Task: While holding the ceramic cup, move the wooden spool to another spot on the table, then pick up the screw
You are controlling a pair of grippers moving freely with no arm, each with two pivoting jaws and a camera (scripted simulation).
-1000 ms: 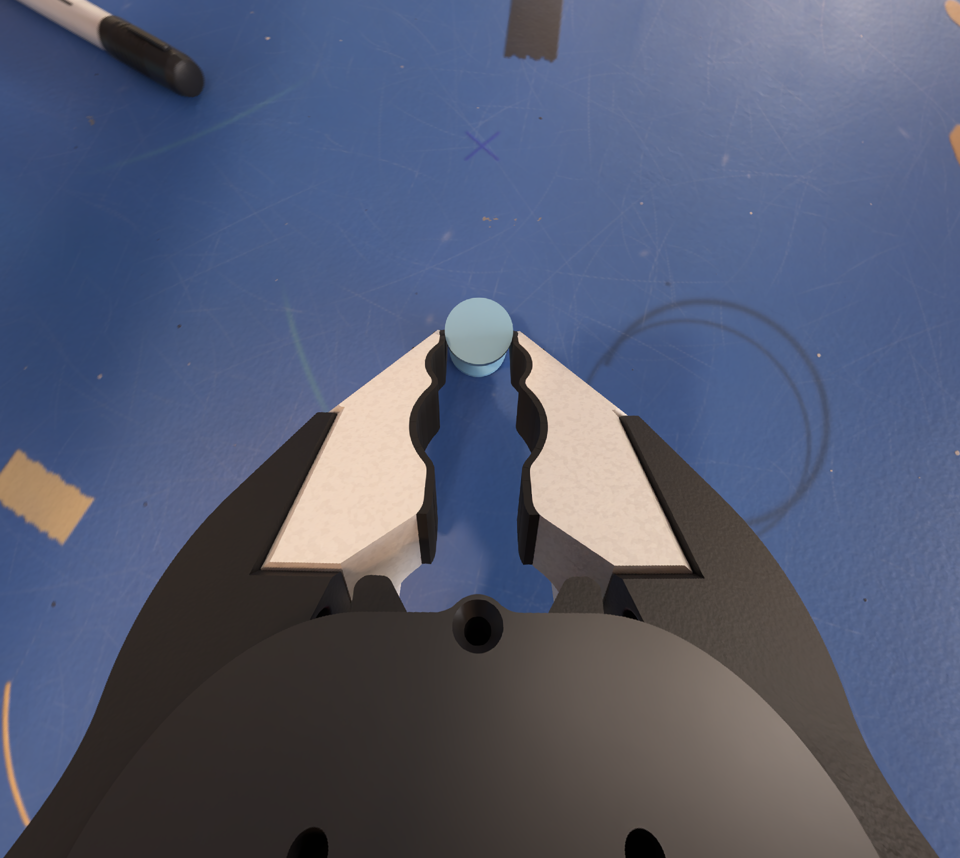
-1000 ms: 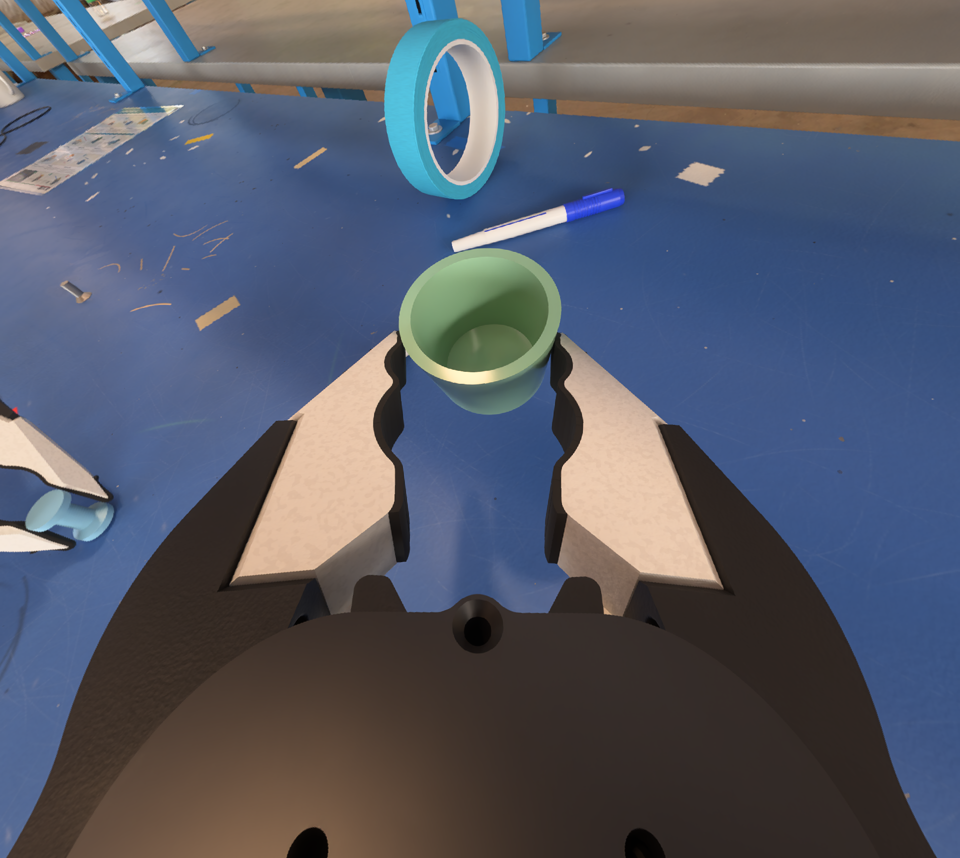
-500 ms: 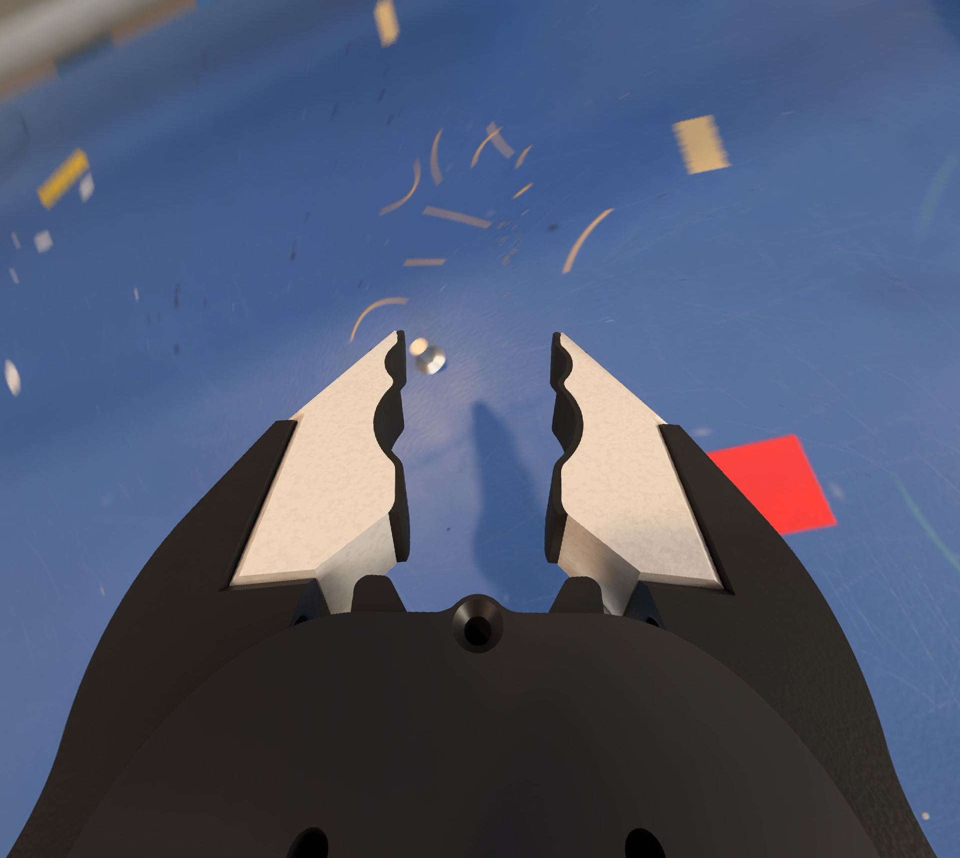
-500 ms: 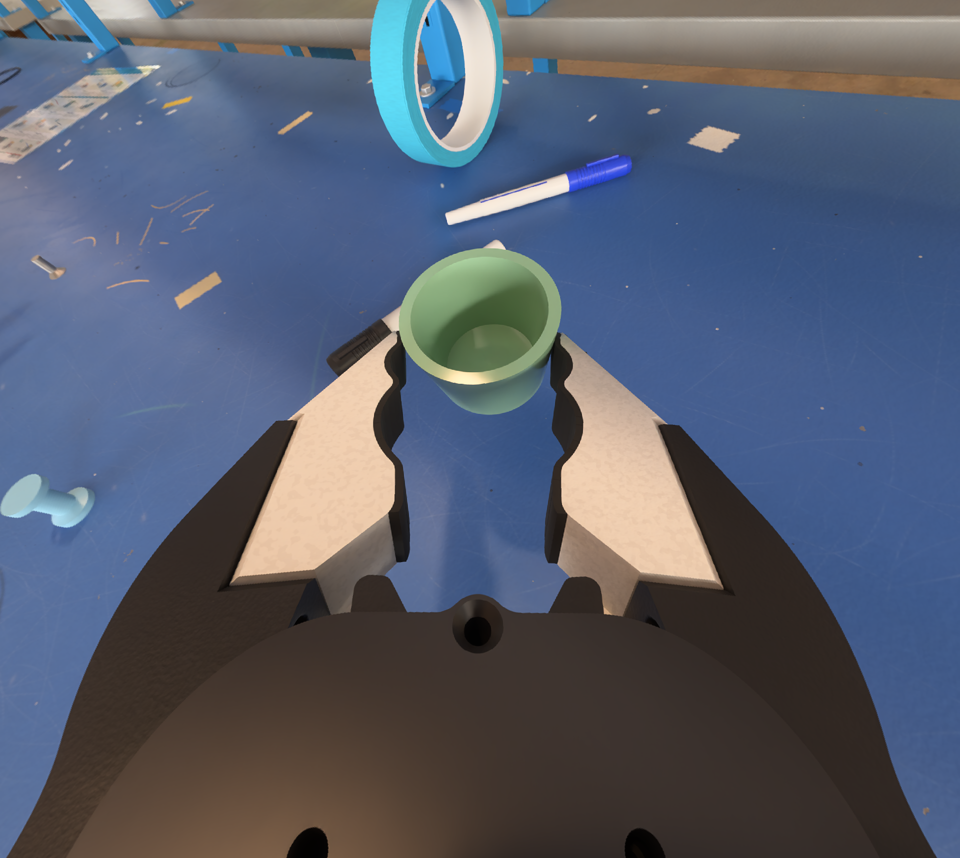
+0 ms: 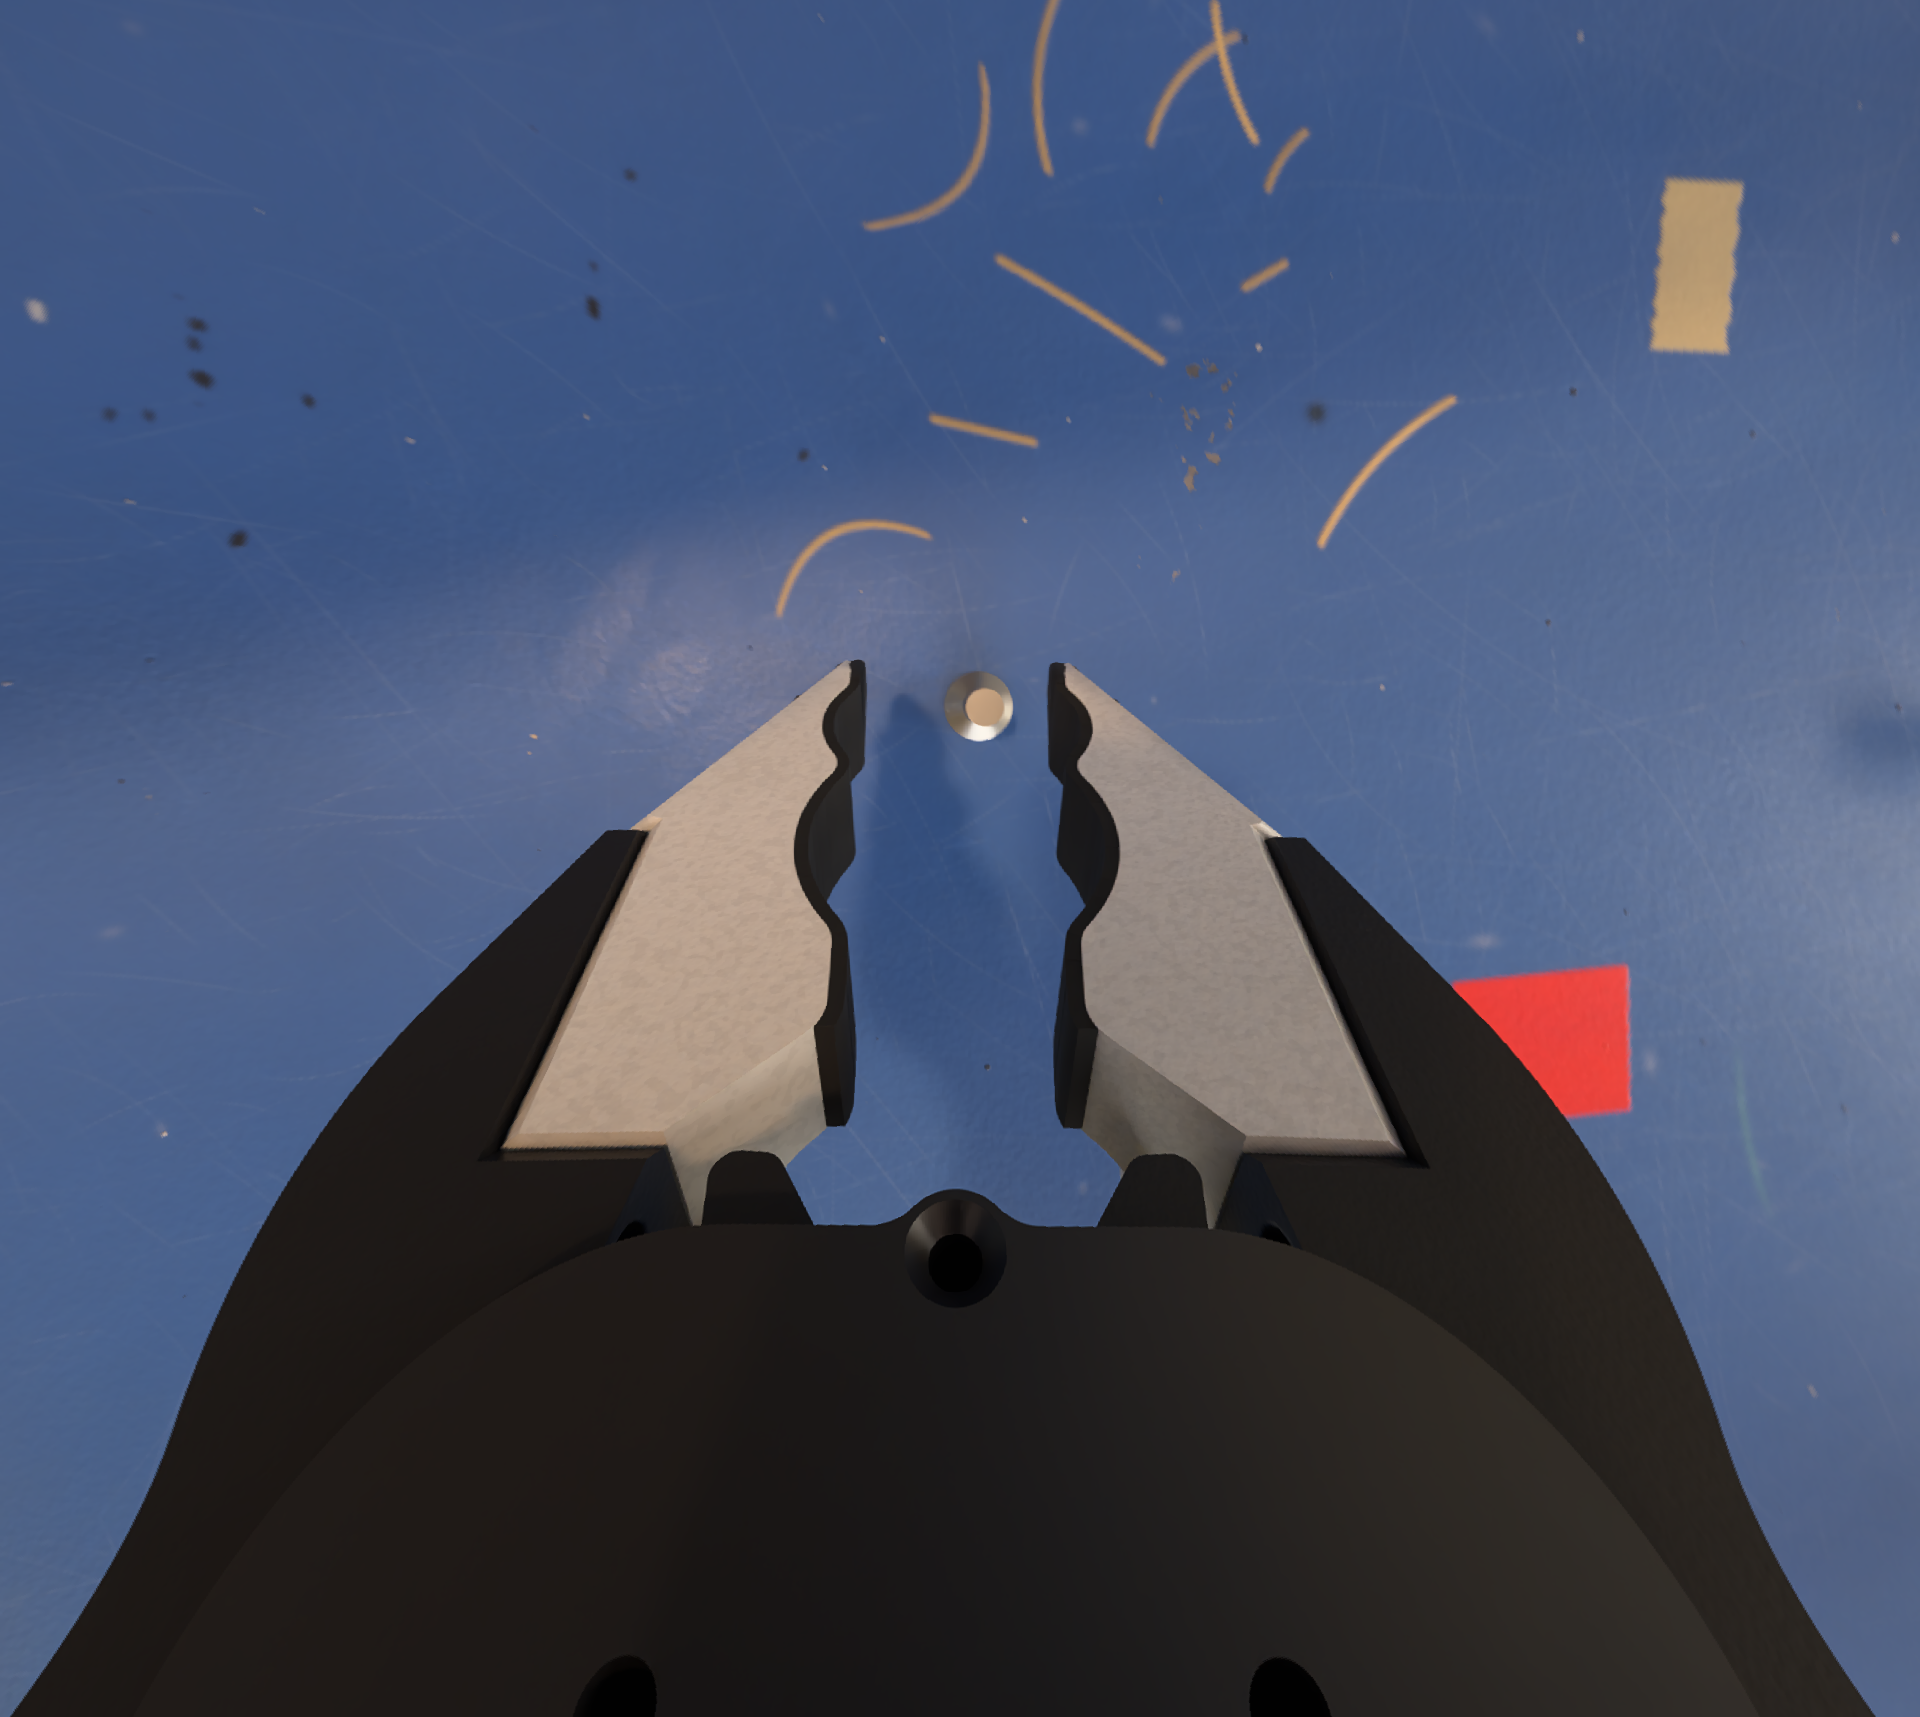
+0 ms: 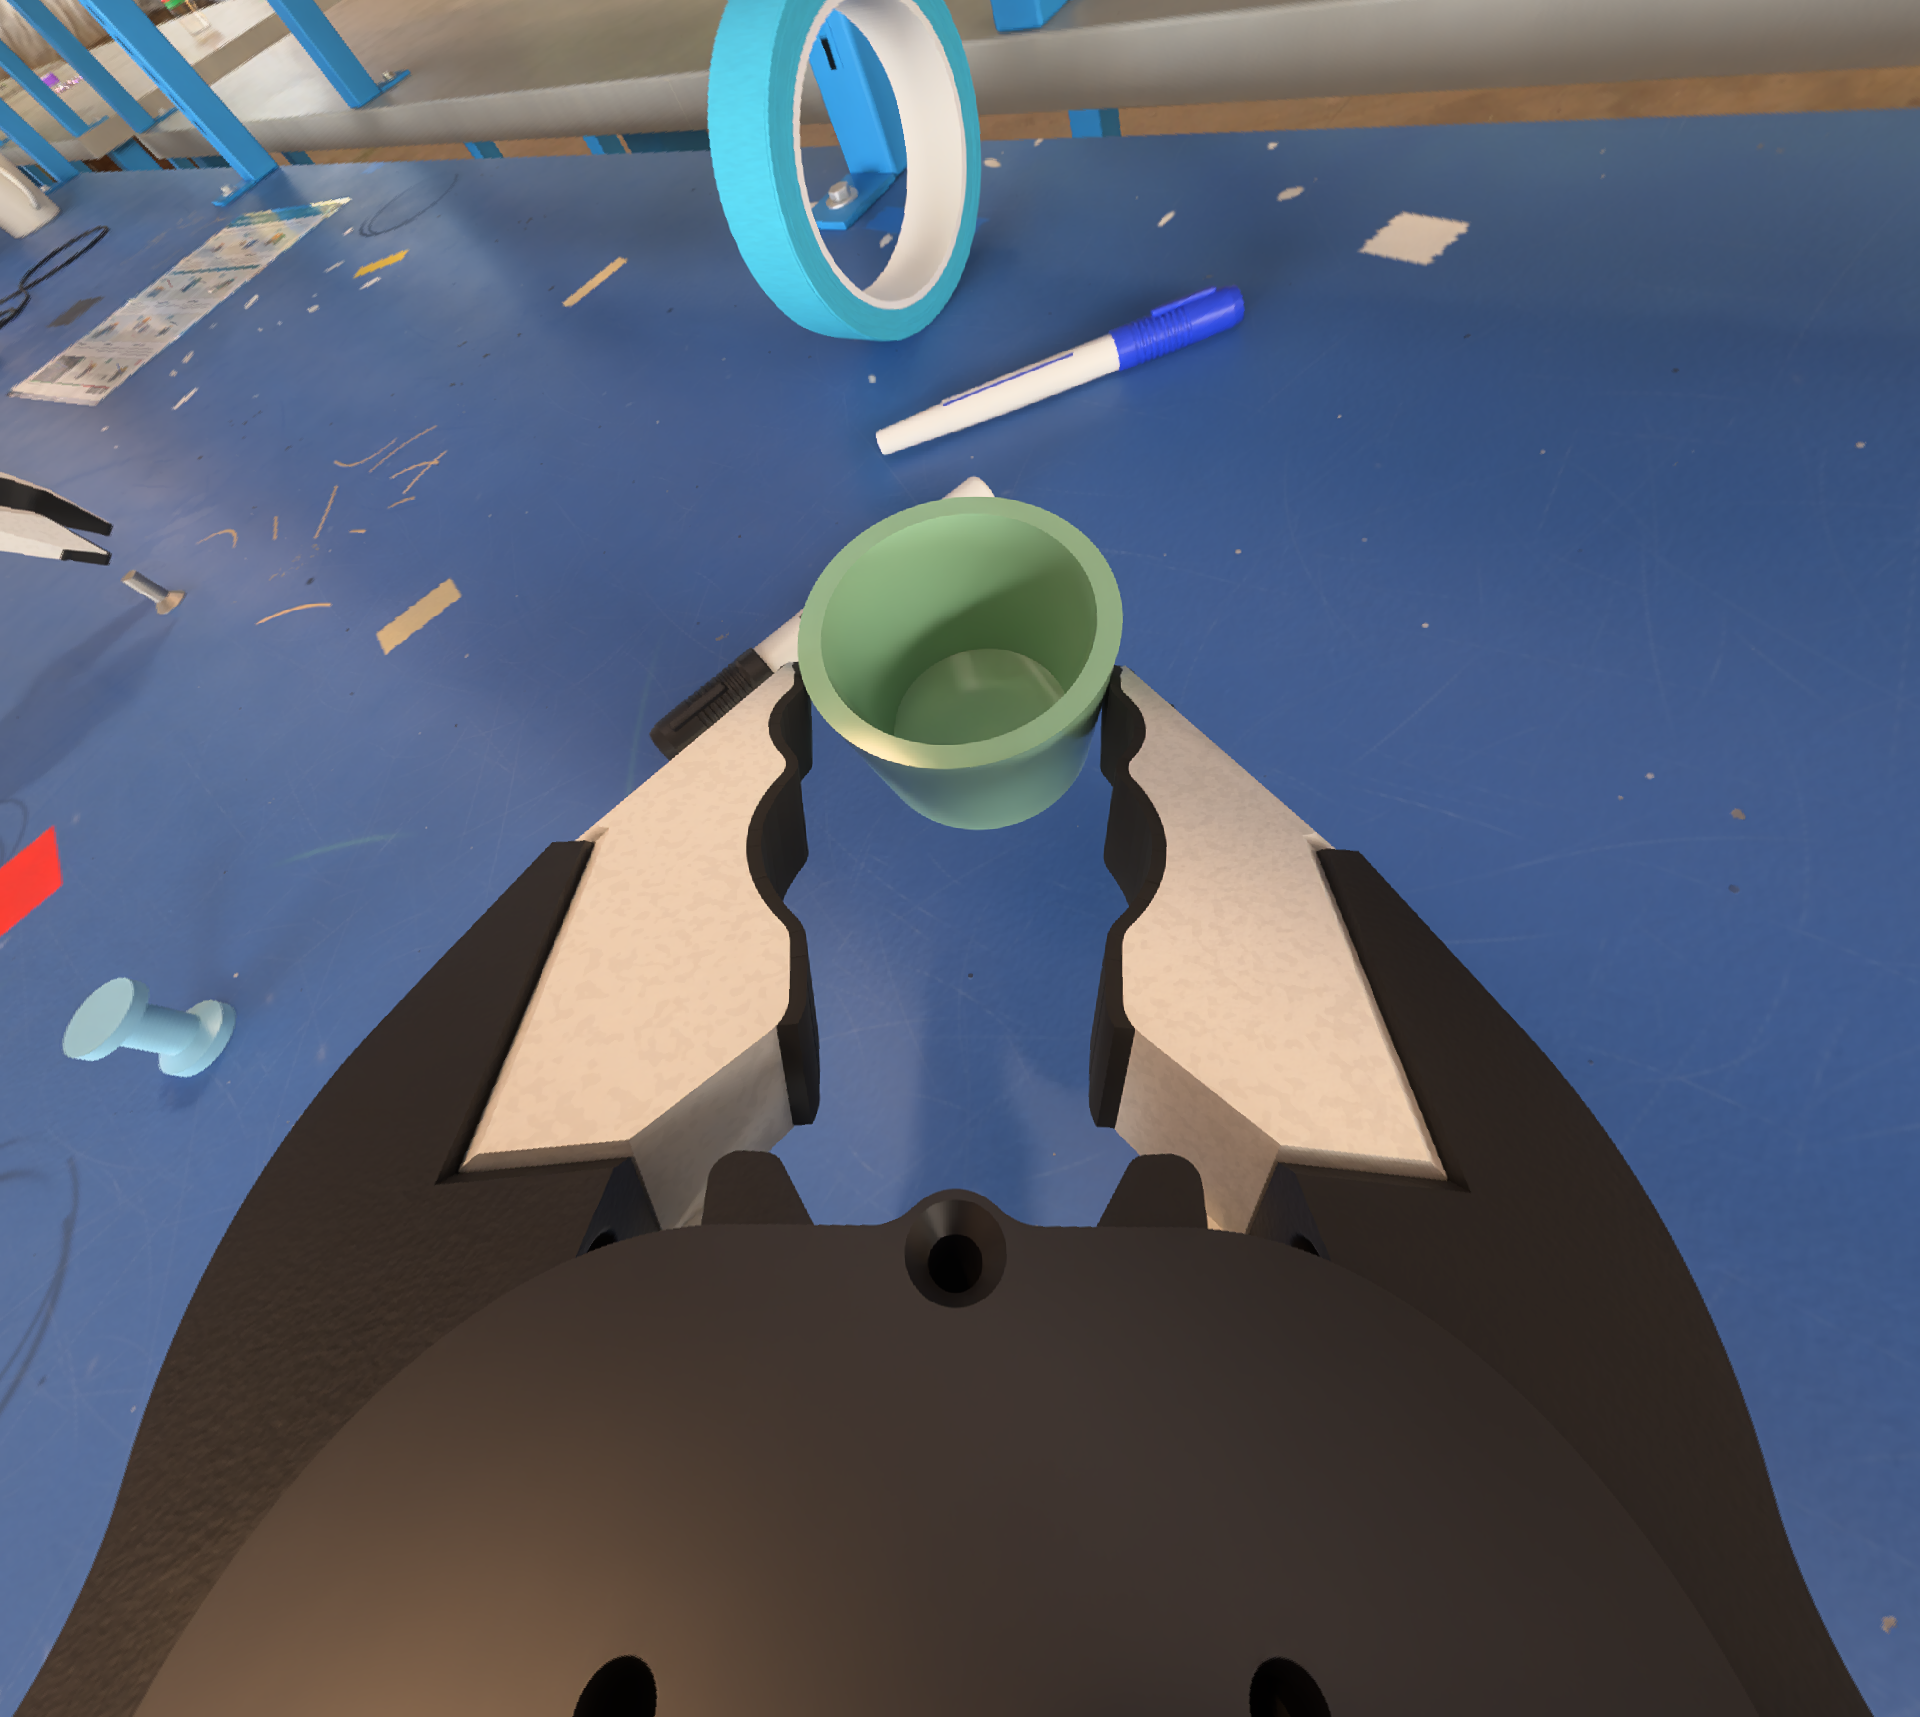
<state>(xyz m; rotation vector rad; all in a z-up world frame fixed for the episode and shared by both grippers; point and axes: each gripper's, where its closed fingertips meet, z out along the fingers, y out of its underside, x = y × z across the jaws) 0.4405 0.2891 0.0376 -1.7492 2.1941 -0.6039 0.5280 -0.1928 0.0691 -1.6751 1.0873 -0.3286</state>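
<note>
My right gripper (image 6: 956, 691) is shut on the green ceramic cup (image 6: 961, 659) and holds it above the blue table. The pale blue spool (image 6: 151, 1028) lies on its side on the table at the lower left of the right wrist view. The small silver screw (image 5: 978, 708) lies on the table and appears end-on between my left gripper's fingertips. My left gripper (image 5: 954, 696) is open, pointing down over it; its jaws stand a little apart on either side of the screw. In the right wrist view the screw (image 6: 154, 592) lies just below the left gripper's fingers (image 6: 52, 529).
A blue tape roll (image 6: 842, 140) stands upright at the back, with a blue-capped marker (image 6: 1060, 368) near it. A black-capped marker (image 6: 717, 696) lies under the cup. Wood shavings (image 5: 1081, 306), a tan tape piece (image 5: 1697, 267) and a red patch (image 5: 1558, 1039) lie around the screw.
My left gripper let go of the spool, which now lies on the table, moved over to the screw, tilted down over it and narrowed its jaws. The right gripper keeps hold of the cup.
</note>
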